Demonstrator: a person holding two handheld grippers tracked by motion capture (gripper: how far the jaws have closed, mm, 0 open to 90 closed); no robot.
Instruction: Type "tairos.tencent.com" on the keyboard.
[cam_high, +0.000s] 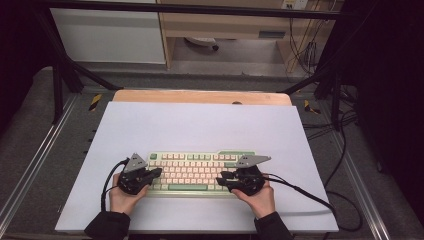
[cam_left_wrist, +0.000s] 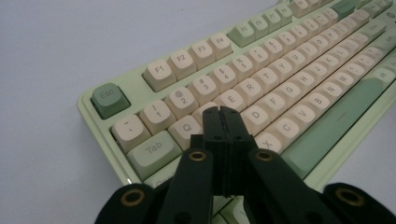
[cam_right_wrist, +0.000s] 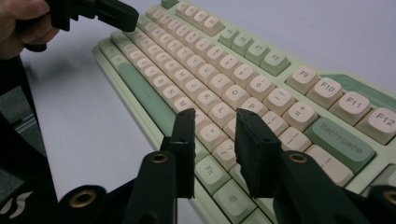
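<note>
- Left hand-held gripper (cam_left_wrist: 221, 112) has its jaws pressed together with nothing between them, the joined tip hanging just over the keys near Q and W at the left end of the keyboard (cam_high: 192, 172); the right hand-held gripper (cam_right_wrist: 214, 122) stands with a narrow gap, holding nothing, above the keys left of Backspace at the other end.
- That keyboard is a pale green board with cream keycaps, lying flat near the front edge of the surface (cam_high: 200, 125), between the two hands.
- It looks rigid and of moderate weight, a hard plastic case that should not flex; I judge the smooth case sides a little slippery for the pads.
- Keycaps are the delicate part: a sideways pinch could pop one off, so a press from above with a closed tip suits them best.
- To move it, the short ends or the front lip by the space bar (cam_high: 187, 187) seem the safest places to take hold.
- Its long axis runs left to right across the surface, the space-bar row facing the person and the function row facing away.
</note>
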